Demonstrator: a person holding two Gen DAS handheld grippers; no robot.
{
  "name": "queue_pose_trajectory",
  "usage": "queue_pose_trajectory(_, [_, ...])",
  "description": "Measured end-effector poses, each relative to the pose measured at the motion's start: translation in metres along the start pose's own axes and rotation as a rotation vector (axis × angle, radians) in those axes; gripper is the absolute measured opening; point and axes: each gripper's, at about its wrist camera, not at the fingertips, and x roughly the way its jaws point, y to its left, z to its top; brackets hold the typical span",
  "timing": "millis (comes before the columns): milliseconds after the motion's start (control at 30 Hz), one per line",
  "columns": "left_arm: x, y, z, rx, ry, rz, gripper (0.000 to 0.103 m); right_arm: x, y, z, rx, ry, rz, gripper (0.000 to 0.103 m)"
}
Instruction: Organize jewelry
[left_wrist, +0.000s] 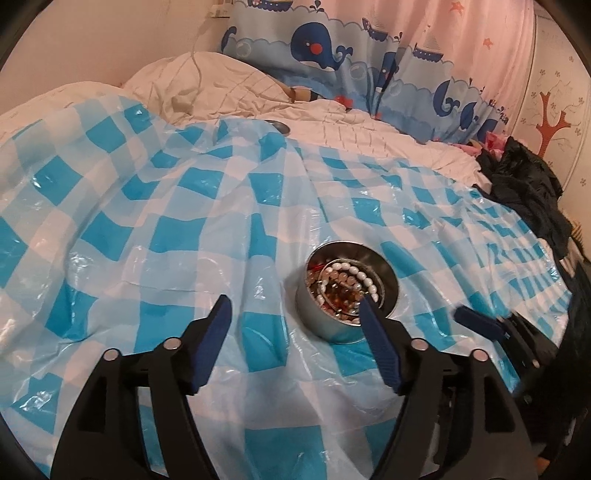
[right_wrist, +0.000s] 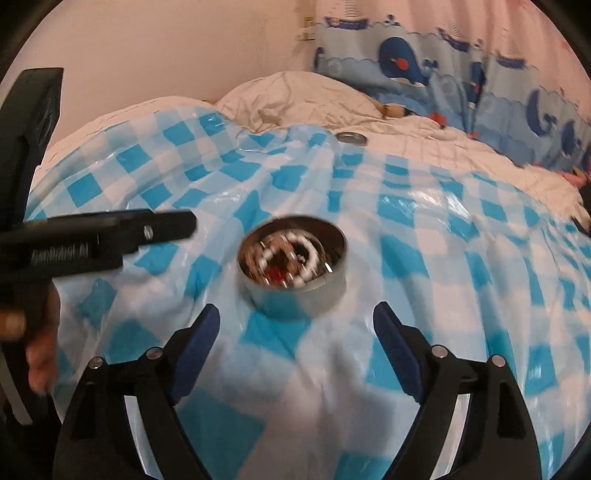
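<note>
A round metal tin (left_wrist: 334, 321) sits on the blue-and-white checked plastic sheet (left_wrist: 147, 229). It holds a white pearl strand (left_wrist: 364, 275) and amber and red beads (left_wrist: 341, 295). My left gripper (left_wrist: 295, 308) is open and empty, its right fingertip in front of the tin's near rim. The right gripper shows at the right edge (left_wrist: 480, 325) of that view. In the right wrist view the tin (right_wrist: 295, 291) lies just ahead of my open, empty right gripper (right_wrist: 295, 317). The tin's lid (right_wrist: 352, 138) lies far back on the sheet.
The sheet covers a bed with white pillows (left_wrist: 207, 81) at the back. A whale-print curtain (left_wrist: 332, 44) hangs behind. Dark clothes (left_wrist: 524, 184) are piled at the right edge. The left gripper's body (right_wrist: 92, 236) and the hand that holds it cross the right wrist view's left side.
</note>
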Motion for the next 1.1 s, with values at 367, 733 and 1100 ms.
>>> queue_pose_trajectory(367, [0.004, -0.001, -0.01, 0.032, 0.029, 0.071, 0.086, -0.009, -0.009, -0.002, 0.08, -0.062, -0.029, 0.088])
queue_pose_trajectory(733, [0.004, -0.001, -0.011, 0.024, 0.031, 0.091, 0.093, -0.006, -0.009, -0.006, 0.08, -0.051, -0.04, 0.091])
queue_pose_trajectory(1100, [0.008, -0.001, -0.011, 0.038, 0.042, 0.113, 0.095, -0.005, -0.009, -0.006, 0.083, -0.05, -0.043, 0.091])
